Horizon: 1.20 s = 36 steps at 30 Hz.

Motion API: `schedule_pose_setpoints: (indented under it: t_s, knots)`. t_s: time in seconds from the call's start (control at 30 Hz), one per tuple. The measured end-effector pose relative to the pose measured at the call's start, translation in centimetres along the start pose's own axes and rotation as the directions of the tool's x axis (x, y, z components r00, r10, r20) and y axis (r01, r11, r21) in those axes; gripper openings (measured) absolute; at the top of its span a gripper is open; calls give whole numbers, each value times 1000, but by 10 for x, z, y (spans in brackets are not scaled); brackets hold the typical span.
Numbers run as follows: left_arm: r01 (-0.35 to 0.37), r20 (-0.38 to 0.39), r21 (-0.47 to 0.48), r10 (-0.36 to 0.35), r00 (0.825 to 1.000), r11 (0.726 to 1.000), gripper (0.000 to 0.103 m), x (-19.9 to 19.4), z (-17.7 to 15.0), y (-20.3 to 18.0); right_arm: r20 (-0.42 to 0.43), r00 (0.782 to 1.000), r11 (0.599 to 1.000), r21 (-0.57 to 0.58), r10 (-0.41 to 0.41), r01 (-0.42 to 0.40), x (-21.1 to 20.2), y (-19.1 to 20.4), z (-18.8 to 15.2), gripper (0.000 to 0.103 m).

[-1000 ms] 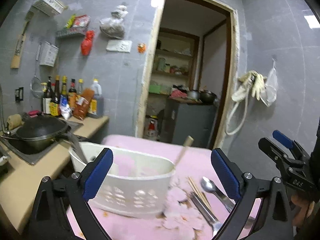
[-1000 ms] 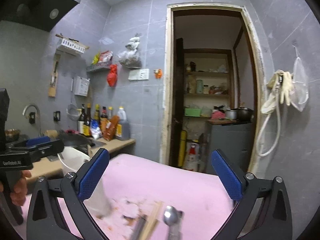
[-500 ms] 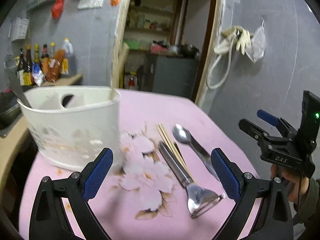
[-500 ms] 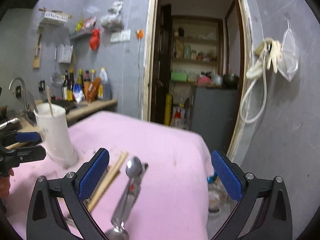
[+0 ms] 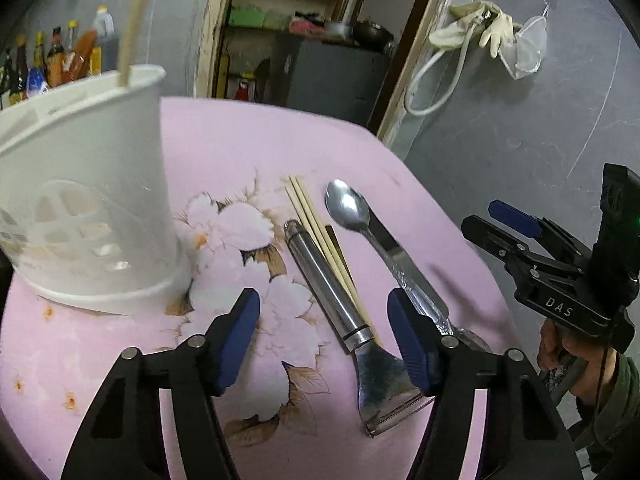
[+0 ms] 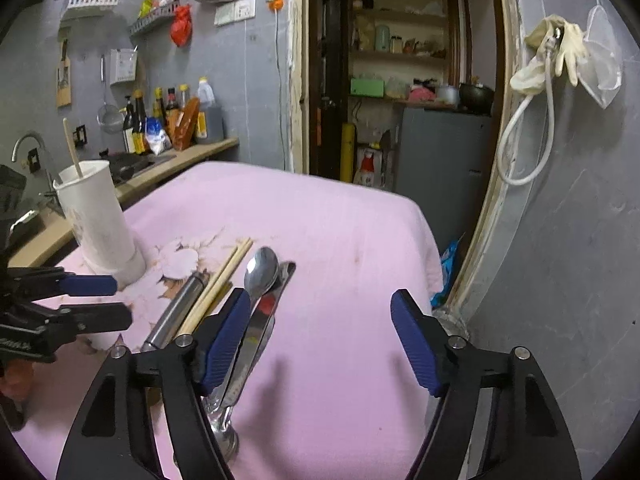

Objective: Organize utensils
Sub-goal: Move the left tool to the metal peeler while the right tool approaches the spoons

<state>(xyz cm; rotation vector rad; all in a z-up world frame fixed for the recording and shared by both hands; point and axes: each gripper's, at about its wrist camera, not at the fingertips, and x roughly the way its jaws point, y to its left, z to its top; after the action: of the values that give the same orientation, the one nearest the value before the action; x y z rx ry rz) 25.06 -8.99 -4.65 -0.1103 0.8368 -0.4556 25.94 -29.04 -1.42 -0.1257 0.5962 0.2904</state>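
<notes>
On the pink flowered cloth (image 5: 224, 152) lie a steel peeler (image 5: 332, 292), a pair of chopsticks (image 5: 310, 220), a spoon (image 5: 348, 208) and a table knife (image 5: 404, 268), side by side. The white utensil holder (image 5: 88, 208) stands to their left with one wooden stick (image 5: 136, 20) in it. My left gripper (image 5: 322, 312) hovers over the peeler's handle. Its jaws are closing, and the pads do not touch the handle. My right gripper (image 6: 320, 308) is closing over bare cloth. The spoon (image 6: 262, 268) and knife (image 6: 260, 332) lie by its left finger.
A counter with sauce bottles (image 6: 168, 124) and a sink tap (image 6: 28, 144) runs along the left wall. An open doorway (image 6: 400, 80) with shelves lies behind the table. Gloves and a hose (image 6: 552, 52) hang on the right wall. The table's edge (image 6: 432, 264) drops off at right.
Both grippers have tipped down and come closer to the table. The utensils now fill the views. Both pairs of jaws have narrowed from wide open.
</notes>
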Motion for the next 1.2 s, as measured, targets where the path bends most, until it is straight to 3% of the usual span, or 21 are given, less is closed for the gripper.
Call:
schedule_pose_setpoints:
  t_s: [0.13, 0.33, 0.6, 1.0, 1.2]
  knots:
    - [26, -61, -16, -27, 998, 1000, 50, 12, 5, 3, -43, 999, 1000, -3, 8, -8, 5, -1, -4, 64]
    - [64, -95, -35, -67, 993, 997, 50, 15, 4, 5, -91, 996, 1000, -2, 25, -25, 7, -4, -11, 62]
    - [101, -137, -49, -107, 985, 994, 47, 17, -1, 6, -159, 986, 998, -31, 53, -59, 12, 2, -19, 49]
    - [152, -175, -83, -165, 971, 985, 47, 17, -5, 7, -219, 961, 985, 1, 166, -170, -17, 19, -45, 48]
    - [146, -182, -133, -169, 969, 980, 35, 20, -3, 13, -218, 954, 978, -6, 204, -210, -29, 31, -53, 48]
